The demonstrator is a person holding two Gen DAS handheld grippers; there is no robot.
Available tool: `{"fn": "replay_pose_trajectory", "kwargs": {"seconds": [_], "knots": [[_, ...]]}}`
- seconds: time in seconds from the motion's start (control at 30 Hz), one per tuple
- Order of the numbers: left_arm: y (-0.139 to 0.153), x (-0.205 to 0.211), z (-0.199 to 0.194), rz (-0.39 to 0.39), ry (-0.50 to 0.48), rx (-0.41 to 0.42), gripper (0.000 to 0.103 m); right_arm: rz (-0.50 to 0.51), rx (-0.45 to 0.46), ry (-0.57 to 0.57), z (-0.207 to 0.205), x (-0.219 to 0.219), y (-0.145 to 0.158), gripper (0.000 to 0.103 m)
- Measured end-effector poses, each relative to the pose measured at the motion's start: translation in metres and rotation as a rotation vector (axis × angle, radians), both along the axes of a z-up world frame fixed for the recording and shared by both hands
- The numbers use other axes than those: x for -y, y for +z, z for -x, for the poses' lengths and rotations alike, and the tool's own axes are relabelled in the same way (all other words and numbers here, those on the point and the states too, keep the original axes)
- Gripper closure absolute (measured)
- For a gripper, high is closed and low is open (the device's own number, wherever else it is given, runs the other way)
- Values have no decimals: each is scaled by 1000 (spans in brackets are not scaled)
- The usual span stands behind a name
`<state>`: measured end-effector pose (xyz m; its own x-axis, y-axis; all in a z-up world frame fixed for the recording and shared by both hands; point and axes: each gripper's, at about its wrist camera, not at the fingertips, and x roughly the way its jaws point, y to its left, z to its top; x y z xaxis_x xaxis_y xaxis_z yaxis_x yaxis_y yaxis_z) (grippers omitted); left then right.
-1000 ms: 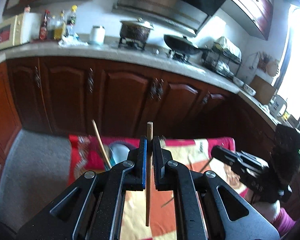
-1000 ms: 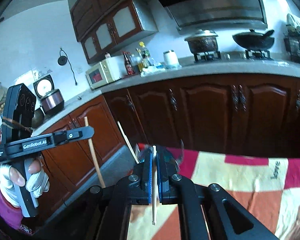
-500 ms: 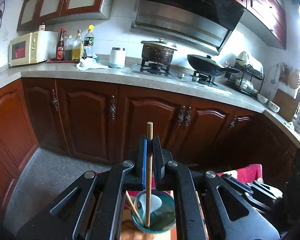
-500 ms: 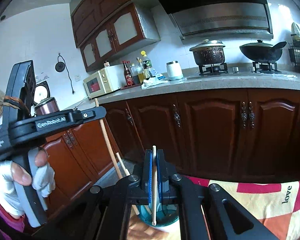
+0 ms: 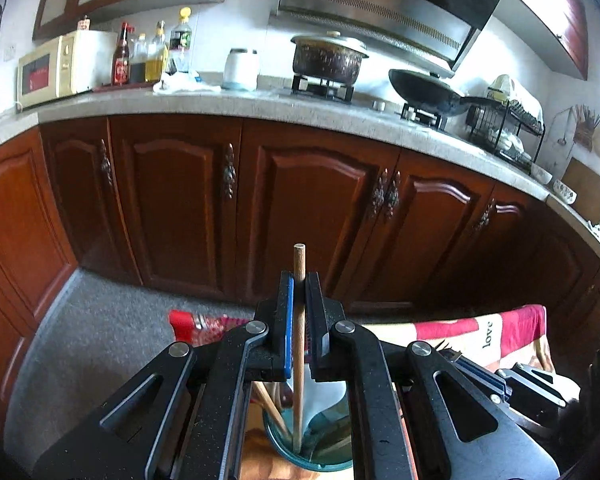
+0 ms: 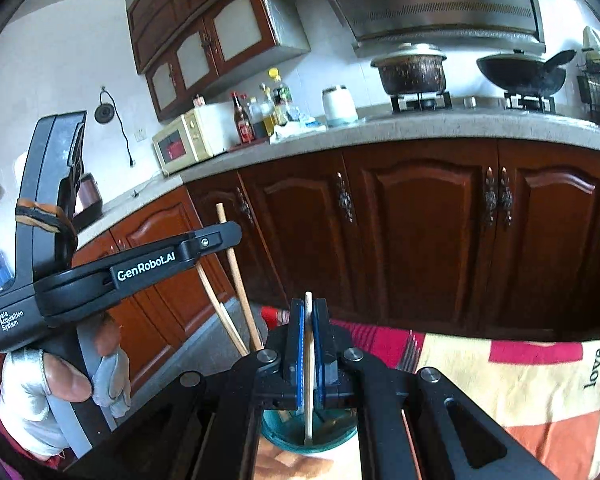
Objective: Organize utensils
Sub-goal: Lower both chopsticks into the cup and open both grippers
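Dark red-brown wooden cabinets [image 5: 180, 196] run under a grey stone counter [image 5: 228, 106] below a steel range hood [image 5: 380, 12], with white walls [image 6: 60, 60], grey floor [image 5: 112, 320] and bright daylight at right.

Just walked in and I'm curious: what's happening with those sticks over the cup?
A person holds tongs in each hand. The left tongs are shut on a brown chopstick; the right tongs are shut on a pale chopstick. Both chopsticks hang upright with their lower ends at the teal cup, which already holds other chopsticks.
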<state>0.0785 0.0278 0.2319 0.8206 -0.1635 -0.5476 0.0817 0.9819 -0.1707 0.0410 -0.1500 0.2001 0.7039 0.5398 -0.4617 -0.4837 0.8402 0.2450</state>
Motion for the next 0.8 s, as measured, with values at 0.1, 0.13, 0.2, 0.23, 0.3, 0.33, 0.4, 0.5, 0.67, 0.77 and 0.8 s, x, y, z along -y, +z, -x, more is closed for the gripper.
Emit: {"fn": "replay_pose_trajectory", "kwargs": {"seconds": [0.1, 0.13, 0.2, 0.23, 0.3, 0.33, 0.4, 0.5, 0.67, 0.77, 0.8], "knots": [[-5, 5, 1, -13, -5, 4, 99, 14, -26, -3, -2, 0, -11, 99], [-5, 6, 1, -14, -8, 6, 99, 17, -29, -7, -2, 1, -14, 99], [-4, 8, 3, -12, -12, 2, 99, 15, -33, -12, -2, 4, -16, 99], [-3, 10, 3, -14, -15, -1, 99, 9, -44, -10, -3, 6, -17, 99], [-2, 11, 4, -12, -20, -10, 99, 8, -72, -11, -7, 10, -19, 99], [-2, 11, 4, -13, -22, -13, 97, 12, -77, -14, -7, 10, -19, 98], [-1, 13, 8, -19, -29, -17, 85, 16, -79, -24, -4, 16, -21, 88], [0, 15, 17, -32, -27, 4, 58, 1, -81, -31, 2, 24, -20, 79], [-6, 19, 32, -89, -17, -20, 54, 3, -92, -45, 16, 33, -21, 78], [-17, 19, 44, -112, 5, -50, 54, -4, -95, -57, 27, 41, -23, 74], [-22, 19, 47, -110, 11, -65, 54, -2, -95, -62, 31, 43, -25, 73]]}}
